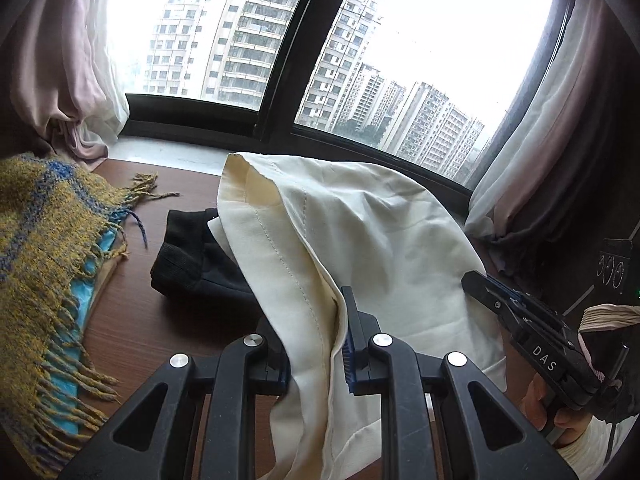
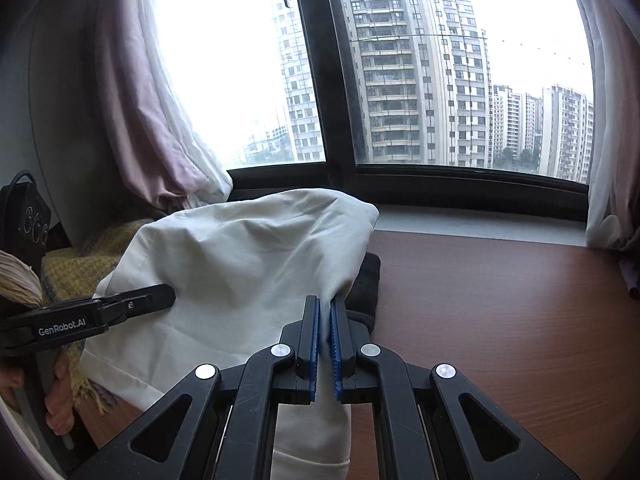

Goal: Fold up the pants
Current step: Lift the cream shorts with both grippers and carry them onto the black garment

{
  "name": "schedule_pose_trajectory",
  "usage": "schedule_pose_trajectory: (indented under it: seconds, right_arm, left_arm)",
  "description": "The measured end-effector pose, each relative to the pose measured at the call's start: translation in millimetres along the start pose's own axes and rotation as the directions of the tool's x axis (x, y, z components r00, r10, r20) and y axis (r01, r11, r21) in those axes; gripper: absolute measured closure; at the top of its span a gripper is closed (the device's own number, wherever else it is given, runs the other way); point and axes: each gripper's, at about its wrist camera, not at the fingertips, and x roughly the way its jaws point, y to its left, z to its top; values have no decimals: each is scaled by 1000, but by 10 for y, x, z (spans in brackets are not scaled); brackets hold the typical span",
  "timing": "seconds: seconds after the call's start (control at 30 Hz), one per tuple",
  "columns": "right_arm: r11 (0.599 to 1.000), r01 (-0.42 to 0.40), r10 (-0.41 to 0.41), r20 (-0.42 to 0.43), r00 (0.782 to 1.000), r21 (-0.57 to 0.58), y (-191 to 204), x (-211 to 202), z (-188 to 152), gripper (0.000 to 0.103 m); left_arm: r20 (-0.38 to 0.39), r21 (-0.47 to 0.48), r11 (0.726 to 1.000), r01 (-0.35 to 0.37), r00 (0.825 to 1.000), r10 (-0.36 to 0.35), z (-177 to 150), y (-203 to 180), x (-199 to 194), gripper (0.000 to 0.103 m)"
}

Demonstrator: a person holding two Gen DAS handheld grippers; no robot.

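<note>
Wooden table by a window: left gripper and right gripper each clamp cream pants, lifted over the table. Beyond, black garment, yellow-blue fringed scarf, curtains.

White lettering "DAS" on right gripper body, at 4 o'clock in left wrist view. "GenRobot.AI" on left gripper body, at 9 o'clock in right wrist view.

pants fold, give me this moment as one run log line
step: mid-fold | left gripper: shut on cream pants | right gripper: shut on cream pants | pants: lifted, draped over black garment | table: scarf at left
</note>
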Motion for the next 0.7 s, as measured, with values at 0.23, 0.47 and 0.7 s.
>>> schedule_pose_trajectory:
  seconds: [0.23, 0.47, 0.7]
  right_arm:
    - [999, 25, -25, 2, 1000, -28, 230, 478, 231, 96]
    - [998, 64, -65, -39, 997, -19, 100, 916, 280, 96]
    - [996, 87, -86, -152, 985, -4, -36, 1388, 103, 96]
  left_arm:
    - [-13, 4, 1000, 14, 1000, -14, 358, 356, 316, 83]
    - [-72, 14, 999, 35, 997, -34, 504, 525, 819, 83]
    - [-159, -19, 1000, 23, 987, -26, 386, 715, 1221, 82]
